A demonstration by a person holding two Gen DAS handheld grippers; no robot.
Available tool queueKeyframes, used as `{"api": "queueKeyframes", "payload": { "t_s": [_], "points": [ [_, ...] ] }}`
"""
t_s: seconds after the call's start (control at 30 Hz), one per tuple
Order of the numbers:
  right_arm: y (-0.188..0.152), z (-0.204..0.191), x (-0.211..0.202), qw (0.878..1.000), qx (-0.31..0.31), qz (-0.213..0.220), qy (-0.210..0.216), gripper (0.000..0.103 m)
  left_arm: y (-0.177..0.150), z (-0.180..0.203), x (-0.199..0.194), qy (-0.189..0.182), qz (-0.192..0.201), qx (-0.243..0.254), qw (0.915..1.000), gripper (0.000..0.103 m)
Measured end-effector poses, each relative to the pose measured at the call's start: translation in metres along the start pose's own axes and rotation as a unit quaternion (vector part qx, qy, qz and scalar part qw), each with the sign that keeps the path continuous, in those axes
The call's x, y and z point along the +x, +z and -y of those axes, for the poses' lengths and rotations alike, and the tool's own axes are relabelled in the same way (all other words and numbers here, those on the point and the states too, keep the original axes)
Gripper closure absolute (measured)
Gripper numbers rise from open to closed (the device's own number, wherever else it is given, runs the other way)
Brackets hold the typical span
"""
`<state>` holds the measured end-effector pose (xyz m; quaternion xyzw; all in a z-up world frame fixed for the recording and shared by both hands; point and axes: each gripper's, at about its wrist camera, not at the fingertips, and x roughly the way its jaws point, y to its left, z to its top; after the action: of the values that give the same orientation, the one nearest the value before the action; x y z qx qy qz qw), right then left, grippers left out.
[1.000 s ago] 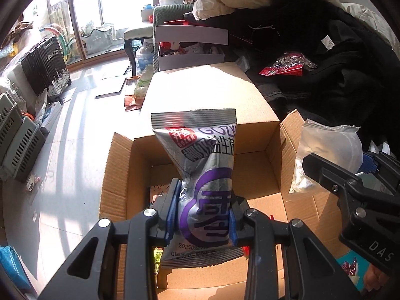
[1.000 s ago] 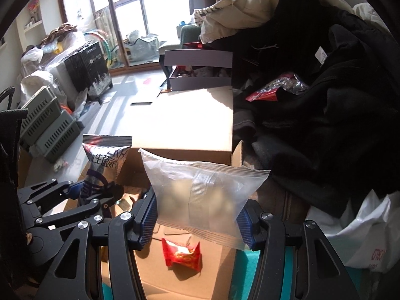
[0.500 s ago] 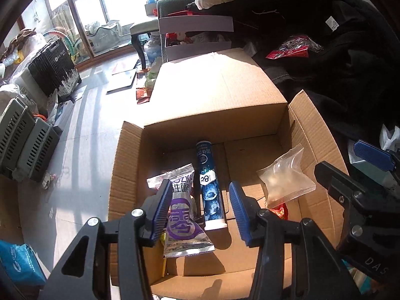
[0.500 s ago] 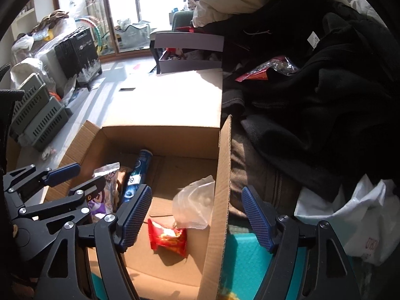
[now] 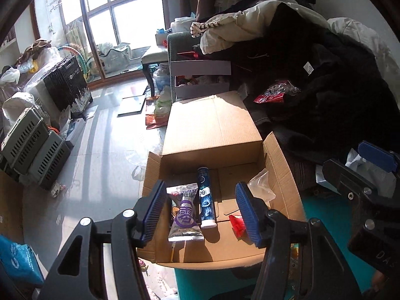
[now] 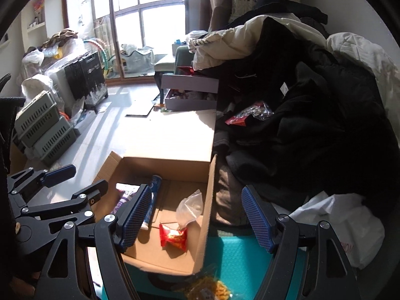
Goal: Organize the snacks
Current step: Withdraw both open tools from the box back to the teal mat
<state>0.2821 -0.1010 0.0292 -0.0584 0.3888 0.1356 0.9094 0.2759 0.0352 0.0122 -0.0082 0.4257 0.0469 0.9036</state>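
Hovering wide apart and empty, the left gripper (image 5: 200, 212) sits above the near edge of the cardboard box (image 5: 212, 135), and the right gripper (image 6: 197, 215) hangs just as wide over the box's right wall, holding nothing. Down on the box floor, the purple snack pouch (image 5: 185, 216) lies flat by the left wall, long axis running near to far, with the blue tube (image 5: 206, 197) just beside it and parallel. A red packet (image 6: 173, 236) rests near the right wall, and the clear bag (image 6: 190, 206) leans up behind it.

My read: the box has its share, so the next pick lies outside. A yellow snack bag (image 6: 212, 287) sits on the teal surface (image 6: 232, 255) at the box's near right corner, almost under the right gripper, clearly the closer one. Only the right wrist view shows it properly. Farther off, a red snack bag (image 5: 273, 95) lies on the dark clothes pile (image 5: 325, 115) beyond the box's right side.
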Motion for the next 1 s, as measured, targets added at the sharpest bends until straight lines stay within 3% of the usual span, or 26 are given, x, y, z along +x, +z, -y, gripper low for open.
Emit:
{"api": "queueKeyframes", "payload": {
  "t_s": [0.37,0.57,1.0],
  "points": [
    [0.002,0.0,-0.093,0.999,0.002,0.052,0.003,0.028,-0.006,0.007,-0.095,-0.011,0.067,0.011,0.9977,0.046],
    [-0.012,0.002,-0.134,0.997,-0.001,0.073,0.004,0.027,-0.025,0.016,-0.131,-0.024,0.09,0.021,0.9954,0.046],
    [-0.081,0.011,-0.166,0.997,0.008,0.075,0.0,0.027,-0.093,0.039,-0.157,-0.053,0.08,0.025,0.9951,0.046]
  ]
}}
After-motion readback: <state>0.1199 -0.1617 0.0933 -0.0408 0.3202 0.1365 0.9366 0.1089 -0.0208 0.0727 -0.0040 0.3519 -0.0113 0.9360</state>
